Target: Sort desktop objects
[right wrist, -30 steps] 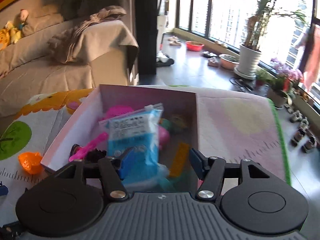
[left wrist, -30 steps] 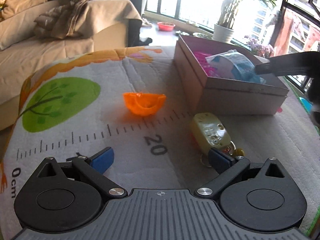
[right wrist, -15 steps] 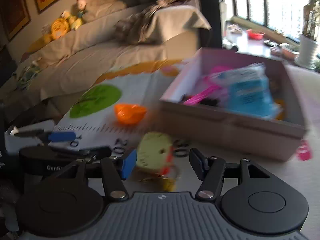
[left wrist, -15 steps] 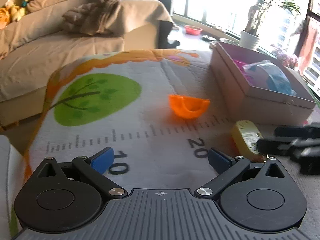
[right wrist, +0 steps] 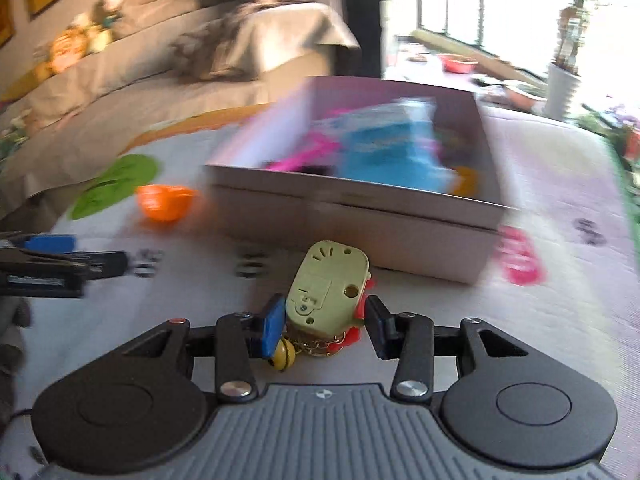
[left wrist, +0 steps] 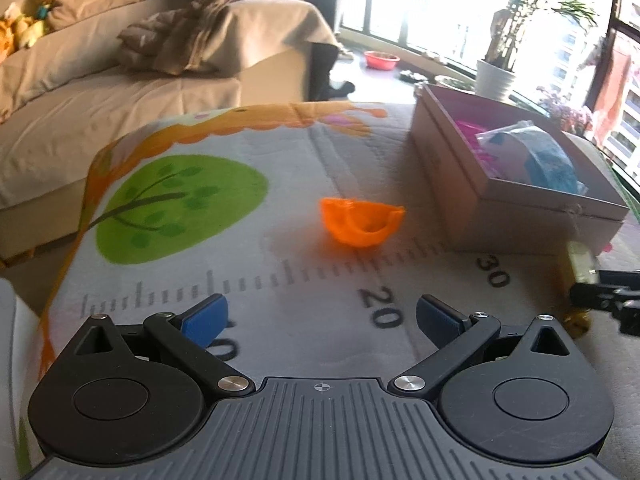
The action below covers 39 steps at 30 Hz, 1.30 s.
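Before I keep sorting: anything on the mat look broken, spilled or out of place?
The orange plastic piece looks odd: its rim is jagged and uneven, like a broken shell, and it sits alone on the mat left of the box. The yellow keychain toy lies face down between the closing right gripper jaws. Nothing is spilled.

My left gripper (left wrist: 322, 322) and right gripper (right wrist: 323, 325) looked alike: ribbed grey housing marked with a small crosshair, two round black discs, black linkage arms pinned with silver screws, and blue pads (left wrist: 205, 319) on the fingers.
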Motion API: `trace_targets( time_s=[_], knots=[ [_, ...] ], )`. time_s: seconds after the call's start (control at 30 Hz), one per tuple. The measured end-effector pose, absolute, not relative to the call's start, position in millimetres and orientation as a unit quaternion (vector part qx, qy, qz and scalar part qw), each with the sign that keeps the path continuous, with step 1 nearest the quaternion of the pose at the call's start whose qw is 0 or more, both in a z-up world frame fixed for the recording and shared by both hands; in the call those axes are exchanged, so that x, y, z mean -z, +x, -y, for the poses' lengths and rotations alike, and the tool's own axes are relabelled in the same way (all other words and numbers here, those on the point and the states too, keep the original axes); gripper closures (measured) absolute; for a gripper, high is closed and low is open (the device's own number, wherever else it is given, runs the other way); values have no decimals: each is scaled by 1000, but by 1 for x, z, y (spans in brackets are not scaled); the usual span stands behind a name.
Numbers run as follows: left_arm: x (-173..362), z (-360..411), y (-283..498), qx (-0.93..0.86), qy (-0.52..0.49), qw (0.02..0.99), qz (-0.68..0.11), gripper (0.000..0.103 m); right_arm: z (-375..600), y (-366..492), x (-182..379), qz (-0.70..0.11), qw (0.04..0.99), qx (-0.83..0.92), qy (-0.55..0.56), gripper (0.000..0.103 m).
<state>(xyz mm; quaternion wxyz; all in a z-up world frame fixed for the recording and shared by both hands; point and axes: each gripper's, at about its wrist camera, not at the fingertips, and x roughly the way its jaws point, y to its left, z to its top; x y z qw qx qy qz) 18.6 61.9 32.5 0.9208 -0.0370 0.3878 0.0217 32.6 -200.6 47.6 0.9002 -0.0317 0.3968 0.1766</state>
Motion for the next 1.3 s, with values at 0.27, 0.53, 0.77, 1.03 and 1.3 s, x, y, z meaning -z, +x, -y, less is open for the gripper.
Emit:
trace_targets(
  time_s=[0.27, 0.53, 0.77, 1.03, 1.3],
  knots=[
    [-30, -42, 55, -27, -14, 938, -344, 1, 241, 26, -38, -374, 921, -113, 1, 52],
    [-23, -41, 86, -38, -4, 932, -361, 39, 233, 10, -24, -348, 931, -108, -24, 37],
    [-22, -35, 61, 2, 1, 930, -368, 45, 232, 12, -26, -349, 930, -108, -25, 35],
    [-22, -7, 3, 94, 1, 921, -378, 43, 224, 23, -36, -331, 936, -107, -51, 48],
    [-15, -6, -7, 97, 13, 923, -372, 12, 214, 27, -39, -354, 921, -161, -31, 61]
  ],
)
